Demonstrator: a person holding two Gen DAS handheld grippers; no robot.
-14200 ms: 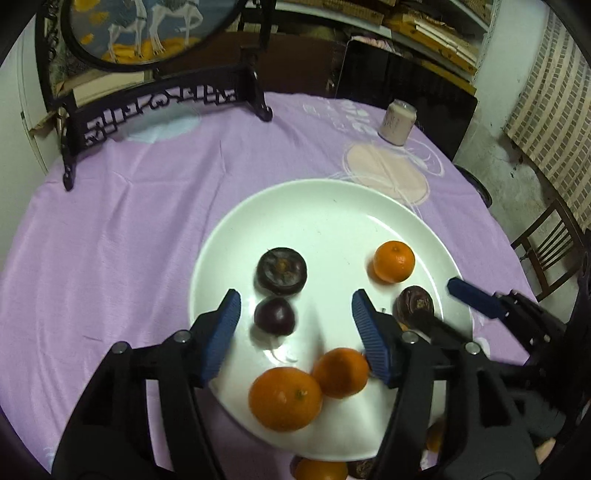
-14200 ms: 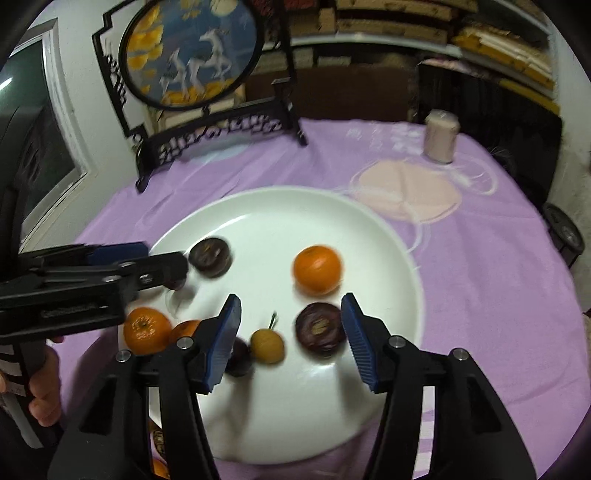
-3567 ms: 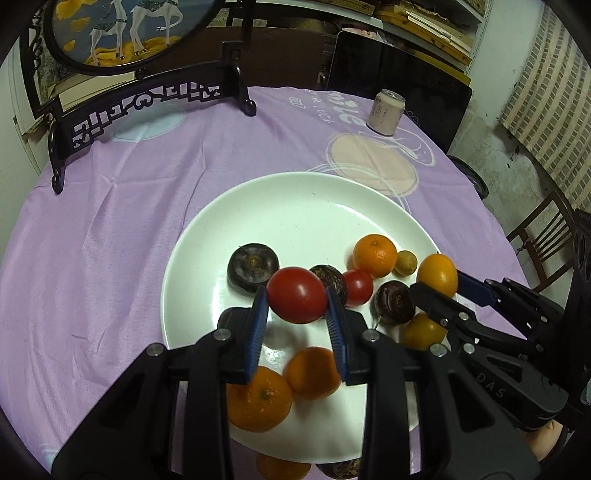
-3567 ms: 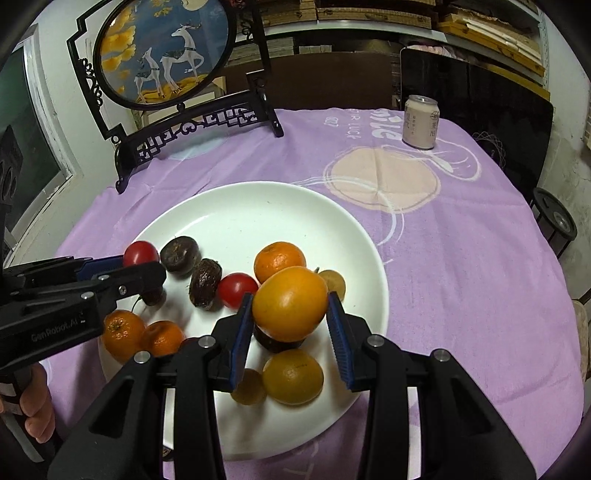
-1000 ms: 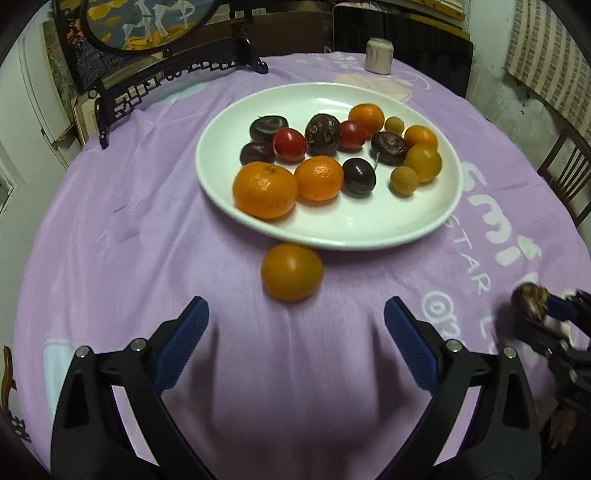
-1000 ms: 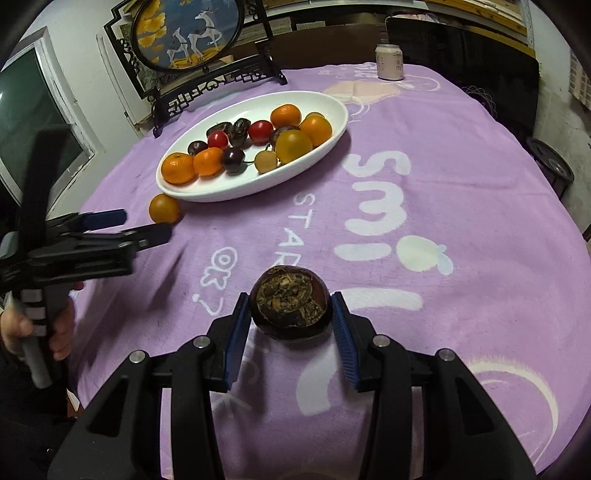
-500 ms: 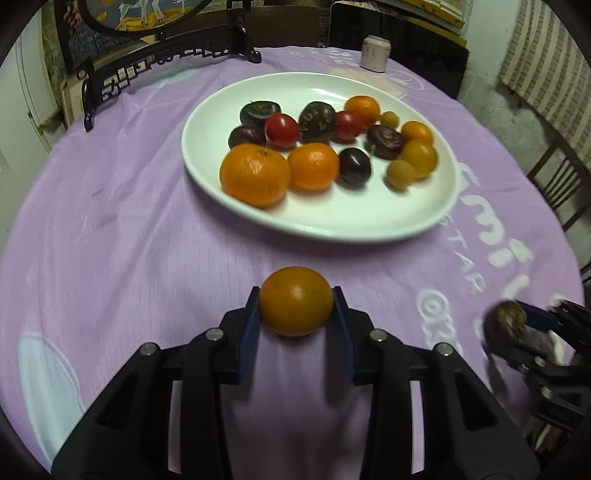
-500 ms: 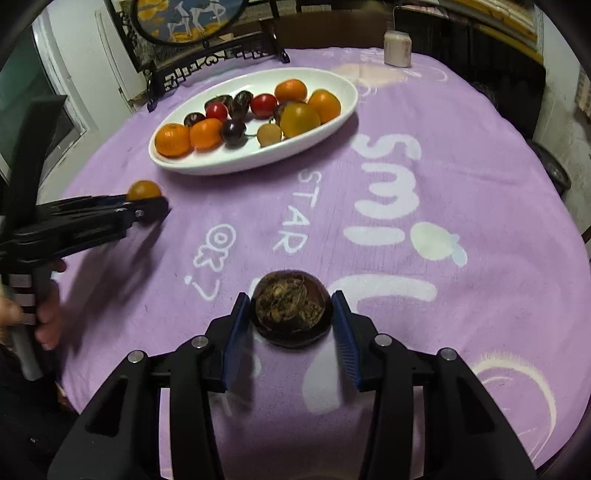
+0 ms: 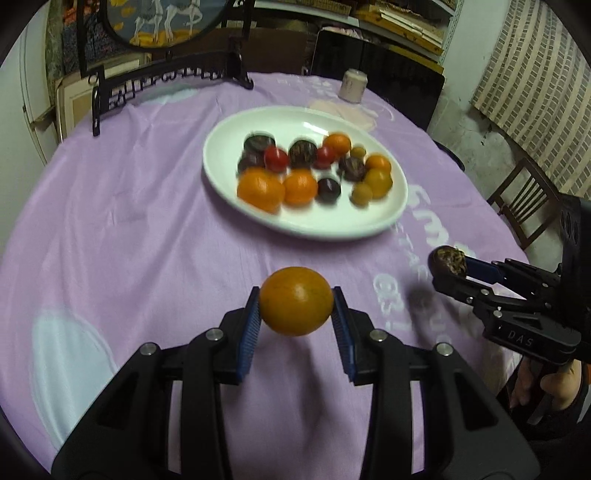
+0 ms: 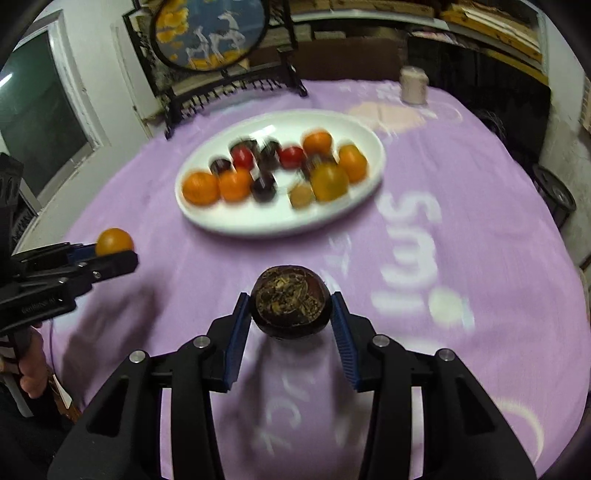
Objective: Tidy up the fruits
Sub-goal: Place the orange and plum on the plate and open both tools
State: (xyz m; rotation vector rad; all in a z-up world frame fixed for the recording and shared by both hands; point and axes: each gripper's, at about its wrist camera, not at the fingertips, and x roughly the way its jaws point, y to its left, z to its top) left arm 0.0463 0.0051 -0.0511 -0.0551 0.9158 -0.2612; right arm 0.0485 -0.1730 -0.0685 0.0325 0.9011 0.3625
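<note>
- Left gripper [image 9: 296, 312]: closed on an orange fruit [image 9: 295, 301], one blue pad [image 9: 249, 325] pressed to each flank. The fruit hangs clear of the purple tablecloth [image 9: 129, 221], well short of the white plate [image 9: 332, 225]; carried at its widest part, presumably so that a round skin does not slip out.
- Right gripper [image 10: 290, 314]: closed on a dark mangosteen [image 10: 290, 304], its rough brownish end turned up toward the camera. It too is held above the cloth, on the near side of the plate.
- Both loads face the plate, which suggests that the step in hand is carrying two last strays over to the rest. This is a judgement from the pose only.
- Plate contents: a cluster of oranges, red tomatoes, dark round fruits and small yellowish ones lies across the middle and far half, while the near rim is bare, the likeliest landing place.
- Hard to make out: the fruits on the plate are motion-blurred in both views, so which ones touch, and the exact count, cannot be told.
- Hidden: each gripped fruit's underside and the contact faces of the pads are out of sight; the gap to the cloth can only be inferred from the soft shadow beneath.
- Cut off: only parts of the person's hands show at the edges of the two views. The framed deer picture [image 10: 207, 33] at the back is cropped in the left view. A pale can [image 9: 353, 85] stands at the far edge, its label illegible.
</note>
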